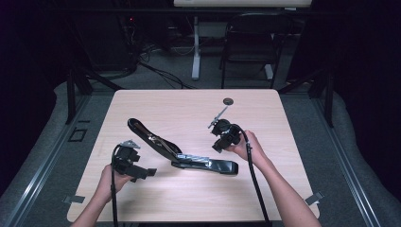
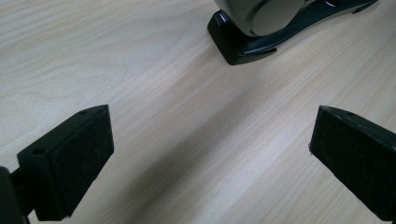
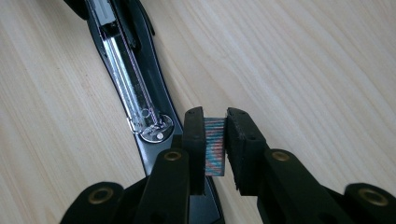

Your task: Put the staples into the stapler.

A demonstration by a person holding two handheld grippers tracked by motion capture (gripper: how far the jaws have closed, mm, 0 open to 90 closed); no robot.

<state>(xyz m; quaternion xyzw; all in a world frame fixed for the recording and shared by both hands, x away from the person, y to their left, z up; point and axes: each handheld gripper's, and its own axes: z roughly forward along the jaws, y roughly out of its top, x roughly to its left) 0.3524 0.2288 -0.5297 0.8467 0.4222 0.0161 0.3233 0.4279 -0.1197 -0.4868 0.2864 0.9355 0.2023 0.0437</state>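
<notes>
My right hand-held gripper (image 3: 215, 144) pinches a staple strip (image 3: 215, 147) above the opened stapler (image 1: 182, 150) for loading; left hand-held gripper (image 2: 210, 158) spread, idle near it.

Counter (image 3: 303, 60): pale wood grain, smooth matt. Stapler (image 3: 154, 84): glossy black plastic shell, shiny metal magazine channel. Staple strip (image 3: 215, 145): iridescent metal, fine ribbed. Left hand-held gripper (image 2: 210, 158) pads (image 2: 81, 165): rough matt black.

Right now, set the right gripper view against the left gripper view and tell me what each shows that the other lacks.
Right gripper view alone: the right gripper clamped on a strip of staples, above the open stapler's metal staple channel.
Left gripper view alone: the left gripper with jaws wide apart, nothing between them, and one black end of the stapler.
Both: the stapler and the wooden table.
</notes>
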